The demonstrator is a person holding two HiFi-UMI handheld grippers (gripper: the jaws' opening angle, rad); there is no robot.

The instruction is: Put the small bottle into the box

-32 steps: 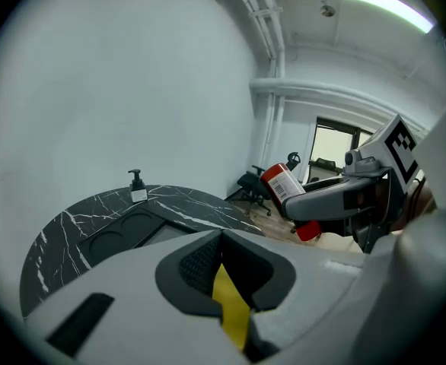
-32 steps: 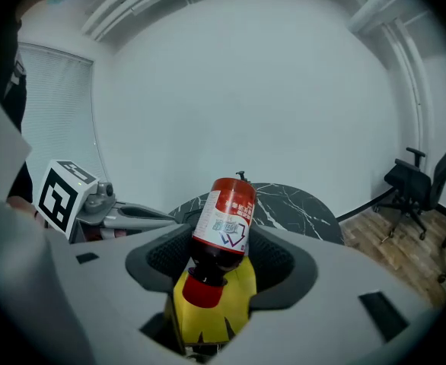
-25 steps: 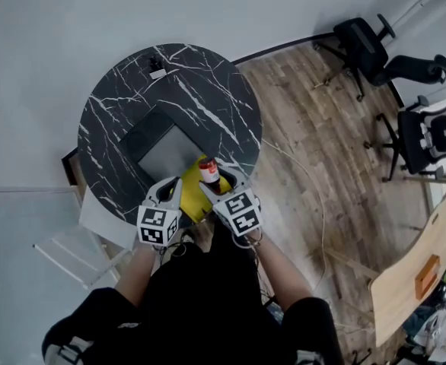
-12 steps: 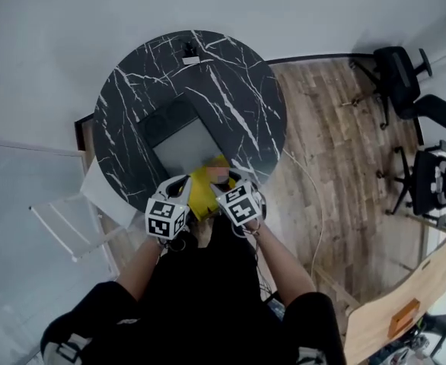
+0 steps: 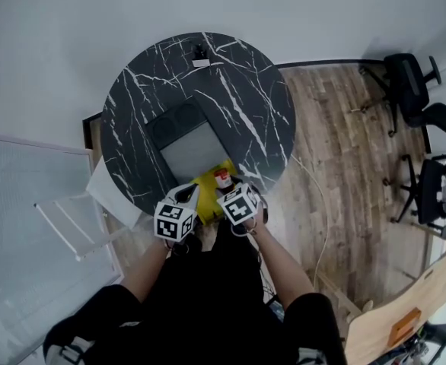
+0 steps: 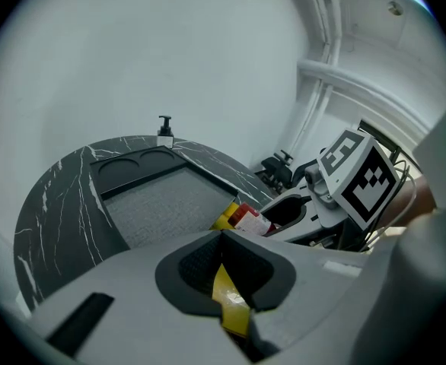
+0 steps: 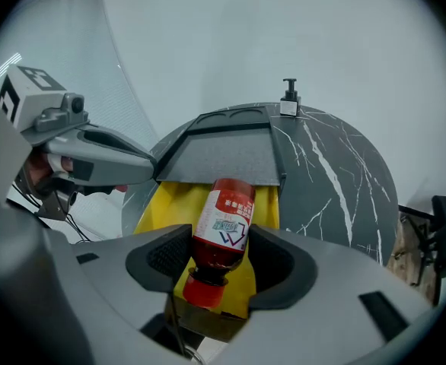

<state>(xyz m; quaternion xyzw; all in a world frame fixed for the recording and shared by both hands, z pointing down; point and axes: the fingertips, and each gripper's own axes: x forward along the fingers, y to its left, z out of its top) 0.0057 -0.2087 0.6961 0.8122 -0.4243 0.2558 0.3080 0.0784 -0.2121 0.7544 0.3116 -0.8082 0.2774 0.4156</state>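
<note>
Both grippers are loaded. Right gripper (image 7: 221,253) is clamped on the small bottle (image 7: 224,226), cap toward its camera, above the yellow box (image 5: 206,191) at the near edge of the black marble table (image 5: 242,105). Left gripper (image 6: 221,240) is pinched together on the yellow box's flap.

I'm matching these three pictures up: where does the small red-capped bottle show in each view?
Head view: bottle at the table's near edge, over the yellow box.
Left gripper view: bottle right of centre, past the yellow box.
Right gripper view: bottle dead centre, held in the right claw, cap toward the camera.
Shared landmark: the grey tray behind it, in all three.
</note>
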